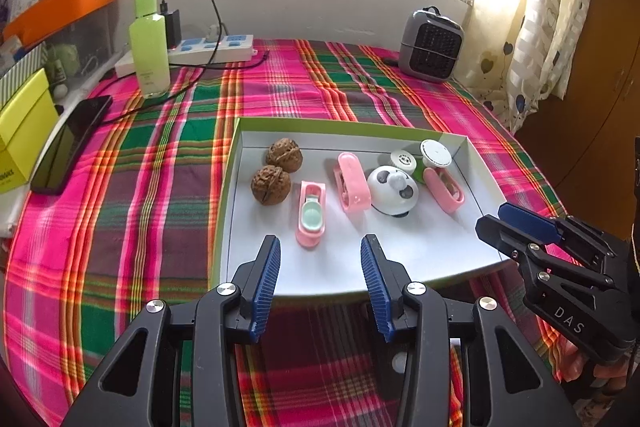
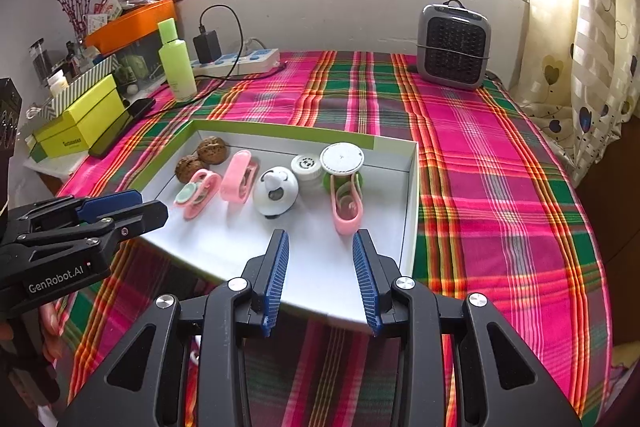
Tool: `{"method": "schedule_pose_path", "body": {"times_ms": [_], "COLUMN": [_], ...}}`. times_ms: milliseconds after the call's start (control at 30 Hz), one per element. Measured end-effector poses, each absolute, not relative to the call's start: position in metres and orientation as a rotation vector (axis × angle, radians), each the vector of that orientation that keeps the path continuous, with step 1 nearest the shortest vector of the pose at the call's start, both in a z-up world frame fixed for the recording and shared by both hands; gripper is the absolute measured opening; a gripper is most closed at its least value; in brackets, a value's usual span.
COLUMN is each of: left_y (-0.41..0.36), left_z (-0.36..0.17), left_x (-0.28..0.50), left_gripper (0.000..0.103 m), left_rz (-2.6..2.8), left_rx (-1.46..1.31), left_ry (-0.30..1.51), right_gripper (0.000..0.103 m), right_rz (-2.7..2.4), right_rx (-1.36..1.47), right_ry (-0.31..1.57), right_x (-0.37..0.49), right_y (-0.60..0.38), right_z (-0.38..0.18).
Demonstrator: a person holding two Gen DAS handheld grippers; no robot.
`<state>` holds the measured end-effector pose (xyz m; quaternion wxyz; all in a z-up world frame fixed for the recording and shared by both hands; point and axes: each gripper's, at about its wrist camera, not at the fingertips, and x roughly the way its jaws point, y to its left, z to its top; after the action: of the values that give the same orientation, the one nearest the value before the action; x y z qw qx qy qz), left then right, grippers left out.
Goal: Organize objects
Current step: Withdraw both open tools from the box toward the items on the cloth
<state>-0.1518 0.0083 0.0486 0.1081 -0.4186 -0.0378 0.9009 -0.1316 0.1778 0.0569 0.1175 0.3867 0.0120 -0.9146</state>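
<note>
Tongs: left gripper (image 1: 320, 247) and right gripper (image 2: 321, 242) gape, empty | pink clip (image 2: 347, 205) just ahead of right | advance square, straddle it.

plaid tablecloth (image 1: 160, 167) is looking like woven cloth, matt. tray (image 1: 440, 251) is showing as smooth white card, matt. two walnuts (image 1: 271, 184) are presenting rough, wrinkled brown shells. pink clips (image 1: 354, 187) are reading as smooth plastic, slightly shiny. panda bell (image 1: 394, 191) is glinting, glossy. left gripper (image 1: 320, 259) is appearing as matt black plastic, ribbed blue pads (image 1: 269, 267), shiny metal screws.
</note>
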Motion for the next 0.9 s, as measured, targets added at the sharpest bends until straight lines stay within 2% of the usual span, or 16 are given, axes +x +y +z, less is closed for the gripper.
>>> {"method": "schedule_pose_path", "body": {"times_ms": [433,900], "left_y": [0.012,0.031], "left_z": [0.052,0.032], "left_x": [-0.118,-0.107], "left_gripper": [0.042,0.044], "left_rz": [2.603,2.511], "left_rx": [-1.206,-1.279], "left_ry": [-0.133,-0.113], "right_gripper": [0.035,0.035], "right_rz": [-2.664,-2.664], "right_rx": [1.098,1.113], "right_ry": [-0.004,-0.022], "right_x": [-0.103,-0.089], "right_y": [0.179,0.181], "right_z": [0.058,0.053]}}
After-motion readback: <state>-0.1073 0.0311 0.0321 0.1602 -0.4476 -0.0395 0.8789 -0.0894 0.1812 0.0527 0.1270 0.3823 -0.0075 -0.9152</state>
